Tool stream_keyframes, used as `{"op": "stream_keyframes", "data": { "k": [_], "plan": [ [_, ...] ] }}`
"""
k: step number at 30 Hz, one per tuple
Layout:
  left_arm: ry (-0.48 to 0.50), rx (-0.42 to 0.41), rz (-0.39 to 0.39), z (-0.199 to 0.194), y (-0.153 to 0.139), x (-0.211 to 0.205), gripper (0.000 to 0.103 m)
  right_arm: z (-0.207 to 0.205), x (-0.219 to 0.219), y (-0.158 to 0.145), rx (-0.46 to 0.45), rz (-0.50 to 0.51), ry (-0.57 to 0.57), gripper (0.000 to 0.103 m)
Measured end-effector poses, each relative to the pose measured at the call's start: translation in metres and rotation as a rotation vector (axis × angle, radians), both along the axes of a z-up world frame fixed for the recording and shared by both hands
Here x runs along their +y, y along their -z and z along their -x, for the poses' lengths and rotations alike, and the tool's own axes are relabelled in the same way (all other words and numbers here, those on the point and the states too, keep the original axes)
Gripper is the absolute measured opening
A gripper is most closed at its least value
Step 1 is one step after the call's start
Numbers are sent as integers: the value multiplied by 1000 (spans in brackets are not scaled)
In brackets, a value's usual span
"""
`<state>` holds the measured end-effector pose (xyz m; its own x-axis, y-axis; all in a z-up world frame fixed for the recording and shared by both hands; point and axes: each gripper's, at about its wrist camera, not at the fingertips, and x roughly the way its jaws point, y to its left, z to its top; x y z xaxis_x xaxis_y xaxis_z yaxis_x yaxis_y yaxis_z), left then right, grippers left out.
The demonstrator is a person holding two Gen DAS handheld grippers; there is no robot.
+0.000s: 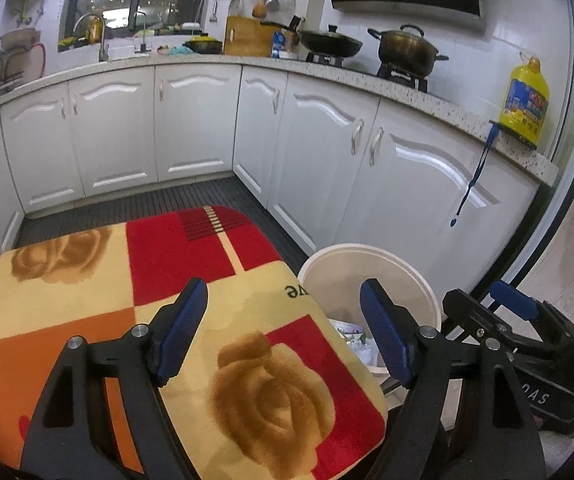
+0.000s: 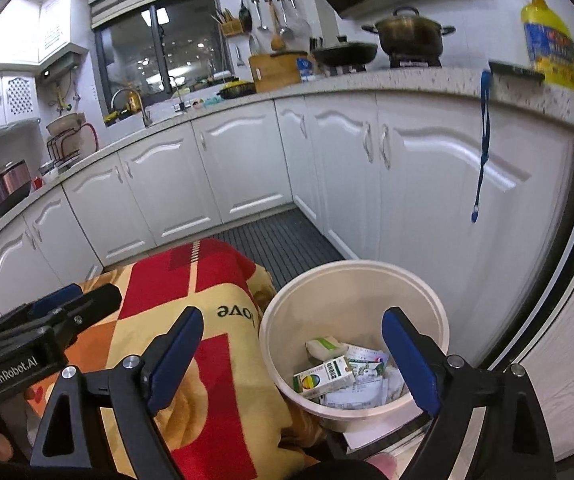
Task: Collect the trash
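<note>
A white round bin stands on the floor beside a red, orange and cream rose-patterned cloth. It holds trash: a small green-and-white carton and crumpled papers. My right gripper is open and empty, held above the bin's near rim. My left gripper is open and empty above the cloth, with the bin to its right. The right gripper's body shows at the right of the left wrist view. The left gripper's body shows at the left of the right wrist view.
White kitchen cabinets wrap around a dark ribbed floor mat. The counter carries a stove with a pot and a pan, a yellow oil bottle and a sink tap. A blue strap hangs down the cabinet front.
</note>
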<state>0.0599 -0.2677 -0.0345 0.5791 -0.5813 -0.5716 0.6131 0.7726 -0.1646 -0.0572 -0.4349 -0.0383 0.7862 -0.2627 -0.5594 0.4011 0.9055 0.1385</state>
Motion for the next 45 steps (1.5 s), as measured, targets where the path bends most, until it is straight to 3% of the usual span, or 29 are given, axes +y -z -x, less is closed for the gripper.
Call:
{"op": "stream_keyframes", "data": {
  "k": [12,15,20,45],
  "plan": [
    [-48,-80,48,20,-19,25,78,18,15,-20,-56,68,32,89],
    [-45,-90,62,24,-24,29,78,22,18,-24,-77,68,41,97],
    [-39,-122,62,31,-32,31,78,26,24,-33,-101,96,46,98],
    [-48,-153,35,36,-33,34,78,30,31,-43,-138,143,61,98]
  ]
}}
